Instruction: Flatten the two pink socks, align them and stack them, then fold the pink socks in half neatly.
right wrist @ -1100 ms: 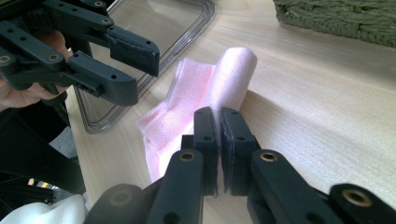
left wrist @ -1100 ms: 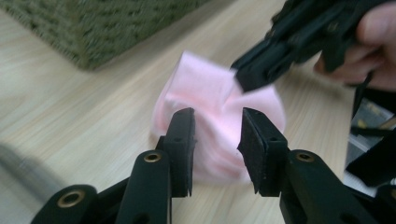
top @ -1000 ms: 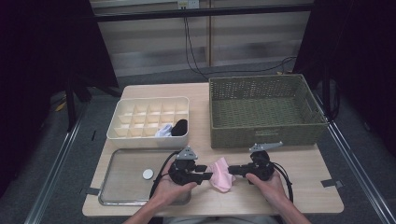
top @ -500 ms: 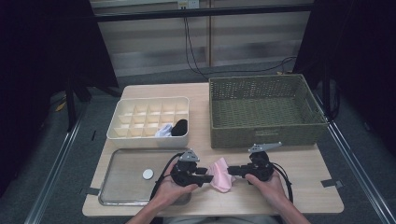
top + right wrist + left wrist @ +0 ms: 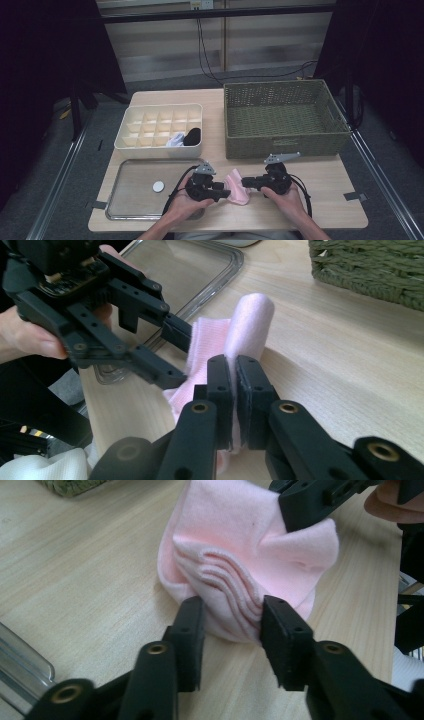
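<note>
A pink sock (image 5: pixel 237 189) lies crumpled on the wooden table near its front edge, between both hand-held grippers. My left gripper (image 5: pixel 224 189) reaches it from the left. In the left gripper view its jaws (image 5: pixel 230 615) have just been closing, and they now pinch the sock's (image 5: pixel 240 540) ribbed folded edge between the pads. My right gripper (image 5: pixel 246 184) comes from the right. In the right gripper view it (image 5: pixel 232 370) is shut on a thin upright fold of the sock (image 5: pixel 250 325), with the left gripper (image 5: pixel 175 355) just beyond it.
A metal tray (image 5: pixel 125 205) with a small white disc (image 5: pixel 158 186) lies left of the hands. Behind it stands a cream divided box (image 5: pixel 150 107) holding a white sock (image 5: pixel 175 140) and a black sock (image 5: pixel 193 136). A green wicker basket (image 5: pixel 280 145) stands at the back right.
The left gripper has shifted slightly at the sock. The right gripper and the sock keep their place.
</note>
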### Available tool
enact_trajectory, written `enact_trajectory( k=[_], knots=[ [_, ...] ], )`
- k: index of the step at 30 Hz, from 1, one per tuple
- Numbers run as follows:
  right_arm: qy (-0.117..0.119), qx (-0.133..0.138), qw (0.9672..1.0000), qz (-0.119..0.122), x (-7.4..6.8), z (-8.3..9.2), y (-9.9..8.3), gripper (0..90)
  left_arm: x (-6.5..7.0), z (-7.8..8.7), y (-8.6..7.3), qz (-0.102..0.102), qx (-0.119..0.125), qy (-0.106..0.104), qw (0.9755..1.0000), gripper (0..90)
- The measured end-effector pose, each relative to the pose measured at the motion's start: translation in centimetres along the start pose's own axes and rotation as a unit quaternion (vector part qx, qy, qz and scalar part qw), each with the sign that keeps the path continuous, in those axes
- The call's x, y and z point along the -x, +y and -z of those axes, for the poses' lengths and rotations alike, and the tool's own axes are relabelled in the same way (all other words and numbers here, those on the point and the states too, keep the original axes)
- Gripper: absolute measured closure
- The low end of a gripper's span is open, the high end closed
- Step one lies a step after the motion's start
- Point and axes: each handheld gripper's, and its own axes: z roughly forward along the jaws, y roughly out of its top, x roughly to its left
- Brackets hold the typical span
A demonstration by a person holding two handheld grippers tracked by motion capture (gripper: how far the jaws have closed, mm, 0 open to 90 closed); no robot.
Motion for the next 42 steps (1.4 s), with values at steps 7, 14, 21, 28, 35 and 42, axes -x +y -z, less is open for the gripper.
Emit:
enact_trajectory(
  k=[7, 14, 21, 28, 35, 42],
  knots=[
    [0.014, 0.008, 0.9998, -0.006, -0.2, -0.2, 0.1, 84.9, 0.0, -0.2, -0.1, -0.001, -0.003, 0.0, 1.0, 66.8],
    [0.018, 0.004, 0.9998, -0.003, -0.5, -0.6, 0.2, 83.8, 0.1, -0.2, -0.2, 0.003, -0.001, 0.004, 1.0, 68.3],
    [0.024, 0.001, 0.9997, 0.003, -0.7, -0.8, 0.0, 81.5, 0.2, -0.2, -0.2, 0.003, -0.004, 0.005, 1.0, 69.5],
    [0.03, -0.006, 0.9995, 0.004, -1.4, -1.0, -0.3, 73.6, 0.5, -0.3, -0.2, 0.001, -0.003, 0.005, 1.0, 75.6],
    [0.03, -0.007, 0.9995, 0.005, -1.7, -0.8, -0.5, 67.5, 0.6, -0.3, -0.2, 0.002, -0.008, 0.013, 0.9999, 76.4],
    [0.036, -0.015, 0.9992, 0.008, -1.9, -1.3, -0.7, 79.1, 0.7, -0.3, -0.3, -0.001, -0.011, 0.021, 0.9997, 78.0]
  ],
)
